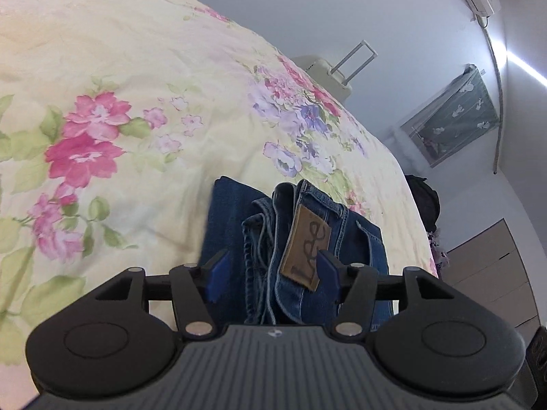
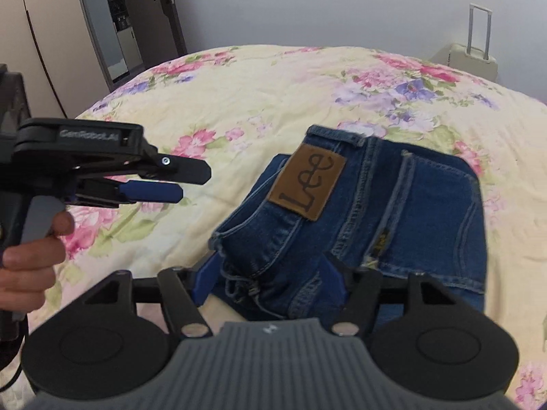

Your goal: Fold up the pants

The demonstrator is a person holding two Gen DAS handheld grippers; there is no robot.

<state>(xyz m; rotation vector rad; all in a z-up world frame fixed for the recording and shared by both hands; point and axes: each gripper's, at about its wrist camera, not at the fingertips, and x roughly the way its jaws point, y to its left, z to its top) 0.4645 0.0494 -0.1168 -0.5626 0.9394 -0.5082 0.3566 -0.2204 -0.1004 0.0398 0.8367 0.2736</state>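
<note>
Jeans [image 2: 393, 212]: folded bundle, frame centre, on bed [image 2: 256, 102].
We judge folding finished; both grippers [image 1: 270, 268] [image 2: 270, 278] wide, gripping nothing; next, withdraw.

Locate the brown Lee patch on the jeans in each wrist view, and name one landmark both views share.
Left wrist view: the brown Lee patch sits low and centre-right, standing on end, just inside the right-hand blue finger pad.
Right wrist view: the patch lies at picture centre, tilted, on the waistband of the folded jeans.
Shared landmark: the cream suitcase beyond the floral bedspread.
</note>
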